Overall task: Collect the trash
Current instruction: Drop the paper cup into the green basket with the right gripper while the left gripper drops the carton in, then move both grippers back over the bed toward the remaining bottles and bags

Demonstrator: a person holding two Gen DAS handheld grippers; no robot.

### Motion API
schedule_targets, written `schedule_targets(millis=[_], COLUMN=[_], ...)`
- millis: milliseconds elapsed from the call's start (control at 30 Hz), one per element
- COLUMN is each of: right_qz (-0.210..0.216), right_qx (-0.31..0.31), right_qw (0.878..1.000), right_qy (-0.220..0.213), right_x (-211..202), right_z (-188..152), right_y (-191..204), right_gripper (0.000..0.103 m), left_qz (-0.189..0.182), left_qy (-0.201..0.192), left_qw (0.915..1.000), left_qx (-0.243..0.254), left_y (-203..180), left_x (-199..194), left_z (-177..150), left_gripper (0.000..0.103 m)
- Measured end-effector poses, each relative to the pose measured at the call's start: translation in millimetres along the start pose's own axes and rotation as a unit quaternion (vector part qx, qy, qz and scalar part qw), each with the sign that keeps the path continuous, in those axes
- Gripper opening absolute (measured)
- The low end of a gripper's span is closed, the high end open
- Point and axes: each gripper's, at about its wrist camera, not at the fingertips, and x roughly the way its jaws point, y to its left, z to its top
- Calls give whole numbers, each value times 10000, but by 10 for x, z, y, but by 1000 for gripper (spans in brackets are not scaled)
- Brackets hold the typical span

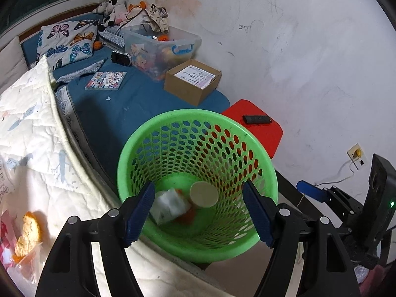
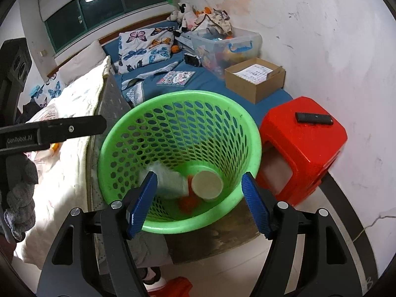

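Note:
A green perforated basket [image 1: 190, 112] stands on the floor against the bed. In its bottom lie a paper cup [image 1: 204, 194], a white crumpled wrapper [image 1: 168, 206] and orange peel bits [image 1: 189, 214]. My left gripper [image 1: 199, 210] hovers open over the basket mouth with nothing between its pads. My right gripper [image 2: 199, 205] is also open and bare above the same basket [image 2: 190, 95], looking down at the cup [image 2: 207, 185] and the wrapper [image 2: 170, 182]. More orange peel [image 1: 28, 232] lies in clear plastic on the white quilt at the lower left.
A red stool [image 2: 304, 143] with a black remote [image 2: 313, 118] stands right of the basket by the wall. On the blue bed sit a cardboard box [image 2: 255, 84], a clear toy bin [image 2: 222, 47] and a booklet. A gloved hand [image 2: 19, 198] shows at the left.

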Motion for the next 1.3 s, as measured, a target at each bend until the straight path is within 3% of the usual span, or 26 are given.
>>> schedule_targets(millis=[233,433,500,800,1067,1300], right_qz=[169,398,483,918,1292,1495], right_qx=[-108,-315,-411,-929,-1463,-1656], right_qw=[9998,9987,9980,9914,9808,9745], right_qy=[-69,-81,-85,-9,33,242], right_x=[-88,-127,-135,-136,-168,-89], right_z=[2,36,57,83,60,-21], right_y=[159,428,539,1157,1739,2069], right_gripper=[72,76,77,82,85,85], left_qz=[70,229,364,825,1309,1351], left_qy=[-318,-555,-681,-867,-601,-183], left_qw=[9994,9980,9966,9922,9895,9884], left_qx=[75,-205,-297,-356,92,662], left_y=[47,283,377,780,1221,1529], left_x=[-433,-843,-990,-1521,-1897,-1985], left_z=[-213,-478,-589,-1032,-1385,-1558], left_gripper=[71,72,76,76,76,78])
